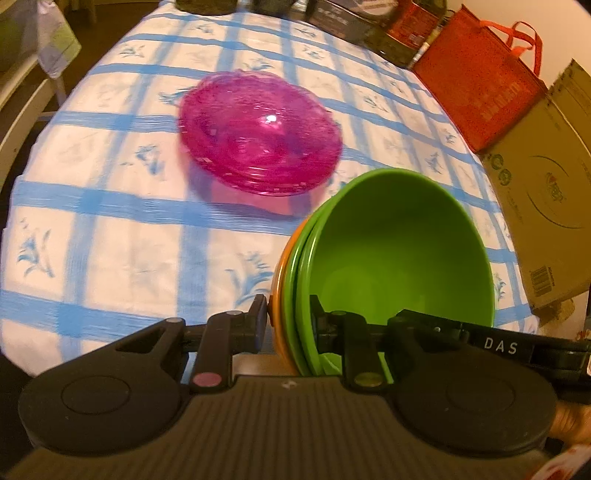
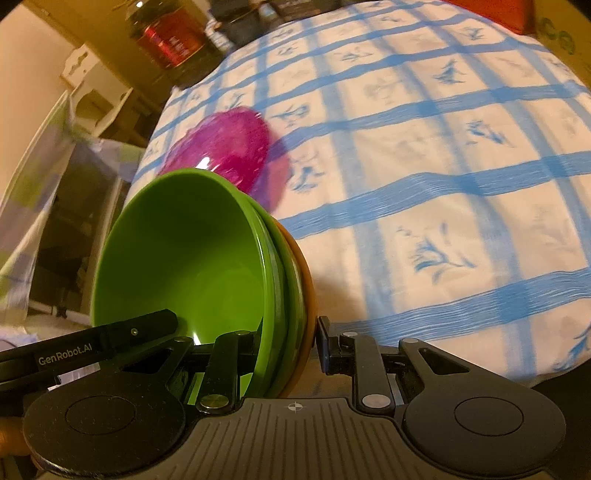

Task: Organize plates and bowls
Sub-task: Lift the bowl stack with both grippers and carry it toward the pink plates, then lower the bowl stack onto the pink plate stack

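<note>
A nested stack of bowls, green (image 1: pixel 399 251) inside and orange (image 1: pixel 279 295) outermost, is held tilted above the checked tablecloth. My left gripper (image 1: pixel 290 319) is shut on the stack's rim on one side. My right gripper (image 2: pixel 286 341) is shut on the rim on the opposite side, with the green bowl (image 2: pixel 184 254) to its left. A stack of translucent pink plates (image 1: pixel 260 131) lies on the table beyond the bowls; it also shows in the right wrist view (image 2: pixel 229 147), partly hidden behind the bowls.
The table has a blue-checked white cloth (image 1: pixel 110 221). A cardboard box (image 1: pixel 546 206) and a red bag (image 1: pixel 480 81) stand along its right side, with dark boxes and tins (image 1: pixel 369 22) at the far end. A chair (image 1: pixel 22 110) stands at left.
</note>
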Motion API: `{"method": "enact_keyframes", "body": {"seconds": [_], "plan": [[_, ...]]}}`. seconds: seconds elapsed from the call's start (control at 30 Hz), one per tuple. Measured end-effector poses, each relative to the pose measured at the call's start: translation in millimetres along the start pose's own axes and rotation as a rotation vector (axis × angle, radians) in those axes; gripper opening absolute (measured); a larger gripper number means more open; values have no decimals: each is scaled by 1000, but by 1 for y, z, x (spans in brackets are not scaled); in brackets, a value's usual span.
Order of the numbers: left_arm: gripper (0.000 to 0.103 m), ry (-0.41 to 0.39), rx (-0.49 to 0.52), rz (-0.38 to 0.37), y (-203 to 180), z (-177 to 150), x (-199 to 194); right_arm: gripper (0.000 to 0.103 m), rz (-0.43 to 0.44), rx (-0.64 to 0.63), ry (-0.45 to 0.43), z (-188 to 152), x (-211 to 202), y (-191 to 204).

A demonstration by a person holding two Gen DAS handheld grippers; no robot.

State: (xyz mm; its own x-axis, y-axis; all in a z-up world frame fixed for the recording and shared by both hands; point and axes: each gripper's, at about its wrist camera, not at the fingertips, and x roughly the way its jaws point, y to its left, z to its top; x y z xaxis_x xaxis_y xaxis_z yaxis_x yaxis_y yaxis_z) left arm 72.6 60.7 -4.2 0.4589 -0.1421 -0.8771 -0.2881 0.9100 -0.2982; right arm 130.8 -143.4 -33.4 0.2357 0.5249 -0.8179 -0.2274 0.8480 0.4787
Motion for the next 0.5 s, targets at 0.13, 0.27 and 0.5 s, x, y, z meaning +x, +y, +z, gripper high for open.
{"method": "enact_keyframes", "body": {"seconds": [0.13,0.27,0.5], "plan": [[19,-9,-18,13,10,-3,-6,24,10,-18,11,-2,6,11],[19,-14,-28,22,17,-4,-10,24,17,-28,18,-3,11,17],[19,-21,-42,17,22,-5,-16,24,18,-41,19,-2,11,25]]}}
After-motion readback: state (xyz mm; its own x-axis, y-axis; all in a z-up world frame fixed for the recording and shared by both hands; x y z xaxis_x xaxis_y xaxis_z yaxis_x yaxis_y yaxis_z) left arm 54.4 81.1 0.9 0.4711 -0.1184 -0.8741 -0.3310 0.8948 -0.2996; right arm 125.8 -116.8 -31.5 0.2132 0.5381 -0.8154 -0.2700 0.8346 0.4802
